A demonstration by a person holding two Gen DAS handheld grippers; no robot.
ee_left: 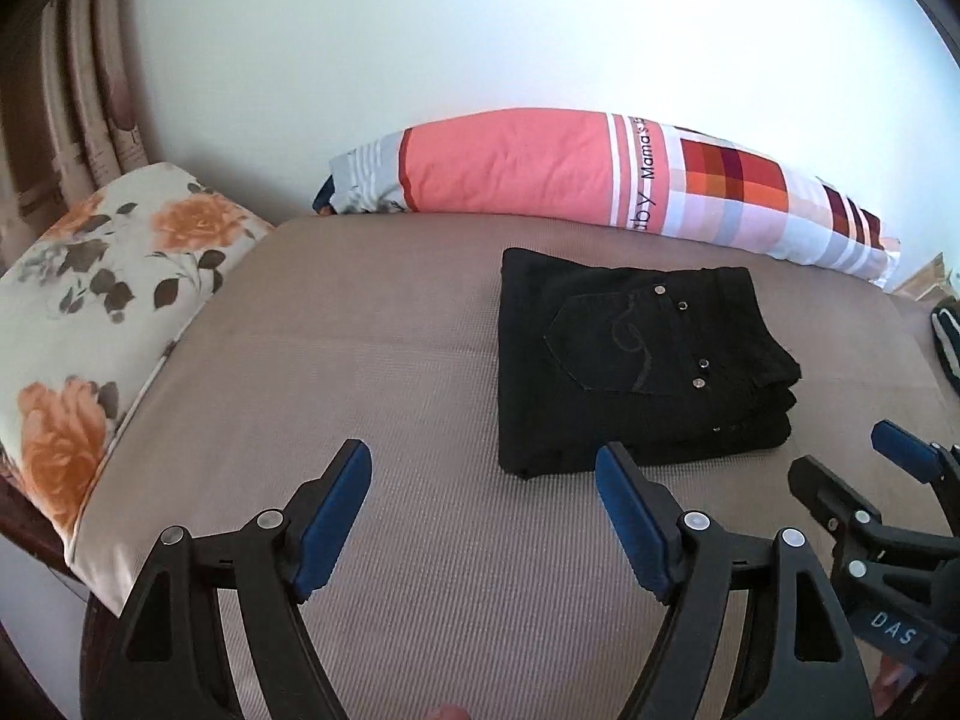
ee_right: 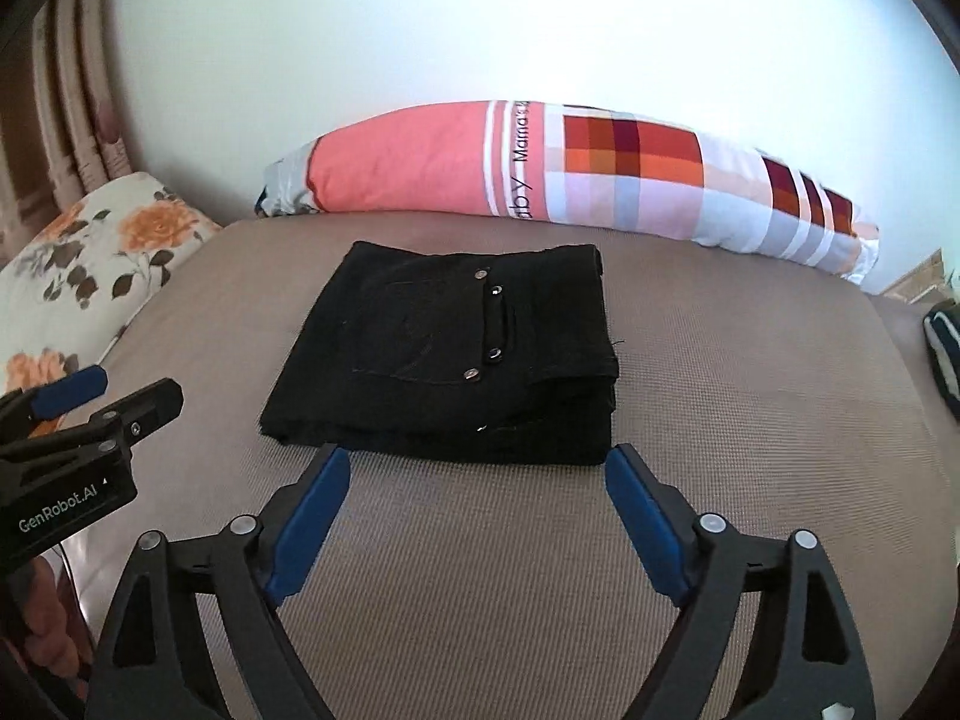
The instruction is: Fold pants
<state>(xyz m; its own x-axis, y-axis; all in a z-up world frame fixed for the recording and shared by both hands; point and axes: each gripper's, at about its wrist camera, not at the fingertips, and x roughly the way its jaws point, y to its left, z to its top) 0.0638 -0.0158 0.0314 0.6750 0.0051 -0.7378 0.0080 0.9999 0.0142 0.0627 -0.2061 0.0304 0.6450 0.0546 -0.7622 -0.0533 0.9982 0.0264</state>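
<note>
One pair of black pants [ee_right: 456, 360] lies folded on the bed [ee_right: 720, 450]; two pillows [ee_left: 570, 174] sit at its edges. Left gripper [ee_left: 483, 474] and right gripper [ee_right: 480, 474] hover with jaws wide apart, holding nothing.

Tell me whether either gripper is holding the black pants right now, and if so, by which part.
Nothing is held. The left gripper and right gripper are both open and empty, short of the folded black pants, which lie alone on the bed.

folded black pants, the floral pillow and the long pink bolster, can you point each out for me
folded black pants [ee_right: 456, 354], right wrist view, on the back pocket of the top layer
floral pillow [ee_left: 114, 294], left wrist view, on its printed top face
long pink bolster [ee_left: 510, 162], left wrist view, on the plain pink section
</note>
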